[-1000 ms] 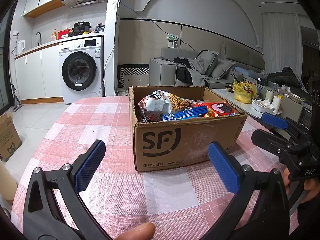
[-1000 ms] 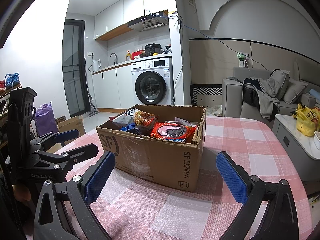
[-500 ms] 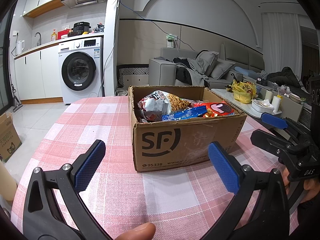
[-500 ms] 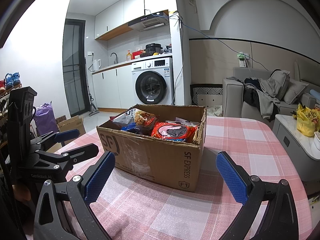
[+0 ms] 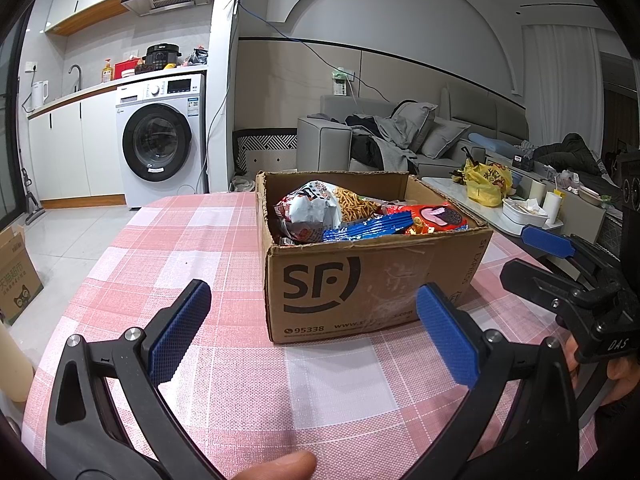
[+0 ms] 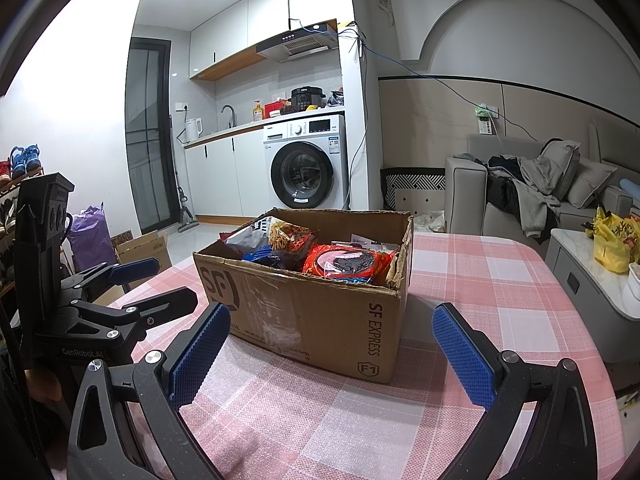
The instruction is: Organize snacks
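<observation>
A brown SF cardboard box (image 5: 360,280) stands on the pink checked table (image 5: 192,240), open at the top and full of snack packets: a silver-red bag (image 5: 308,210), a blue packet (image 5: 368,228), a red cookie pack (image 5: 436,216). The box also shows in the right wrist view (image 6: 320,320) with the red cookie pack (image 6: 348,262). My left gripper (image 5: 312,328) is open and empty, just in front of the box. My right gripper (image 6: 332,352) is open and empty, near the box's front right corner.
A washing machine (image 5: 160,140) and kitchen counter stand beyond the table on the left. A grey sofa (image 5: 384,140) with clothes is behind. A white side table (image 5: 520,208) with a yellow bag lies to the right. A cardboard box (image 5: 16,272) sits on the floor.
</observation>
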`<state>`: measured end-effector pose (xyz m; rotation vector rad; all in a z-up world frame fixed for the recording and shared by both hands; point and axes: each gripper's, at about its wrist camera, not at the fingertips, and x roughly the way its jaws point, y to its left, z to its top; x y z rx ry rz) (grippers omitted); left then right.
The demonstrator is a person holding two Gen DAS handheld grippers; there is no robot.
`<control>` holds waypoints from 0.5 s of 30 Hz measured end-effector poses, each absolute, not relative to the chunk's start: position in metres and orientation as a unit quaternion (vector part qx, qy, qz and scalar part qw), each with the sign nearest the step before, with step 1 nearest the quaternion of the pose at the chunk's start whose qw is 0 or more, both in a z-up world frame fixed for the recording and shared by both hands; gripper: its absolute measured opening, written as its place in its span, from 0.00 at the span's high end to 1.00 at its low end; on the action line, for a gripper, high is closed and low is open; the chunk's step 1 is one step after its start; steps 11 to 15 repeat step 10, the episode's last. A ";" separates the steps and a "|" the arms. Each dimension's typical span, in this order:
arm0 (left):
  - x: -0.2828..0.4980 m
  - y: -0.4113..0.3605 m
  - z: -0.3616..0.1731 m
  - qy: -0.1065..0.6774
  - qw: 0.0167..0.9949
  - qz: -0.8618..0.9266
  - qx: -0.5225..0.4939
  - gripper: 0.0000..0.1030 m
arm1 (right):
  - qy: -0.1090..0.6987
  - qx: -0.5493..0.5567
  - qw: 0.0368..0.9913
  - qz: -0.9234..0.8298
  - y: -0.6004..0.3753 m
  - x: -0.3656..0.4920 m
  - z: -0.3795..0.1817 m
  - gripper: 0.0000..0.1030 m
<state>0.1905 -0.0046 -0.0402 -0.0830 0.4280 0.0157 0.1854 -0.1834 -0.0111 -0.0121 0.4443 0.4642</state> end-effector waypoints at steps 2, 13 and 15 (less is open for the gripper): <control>0.190 -0.005 -0.040 0.212 0.976 0.008 -0.041 0.00 | 0.218 -0.006 0.949 0.228 -0.183 0.185 -0.011 0.00; 0.190 -0.005 -0.041 0.213 0.976 0.008 -0.042 0.00 | 0.218 -0.006 0.949 0.228 -0.183 0.185 -0.010 0.00; 0.190 -0.005 -0.041 0.213 0.976 0.008 -0.042 0.00 | 0.218 -0.006 0.949 0.228 -0.183 0.185 -0.010 0.00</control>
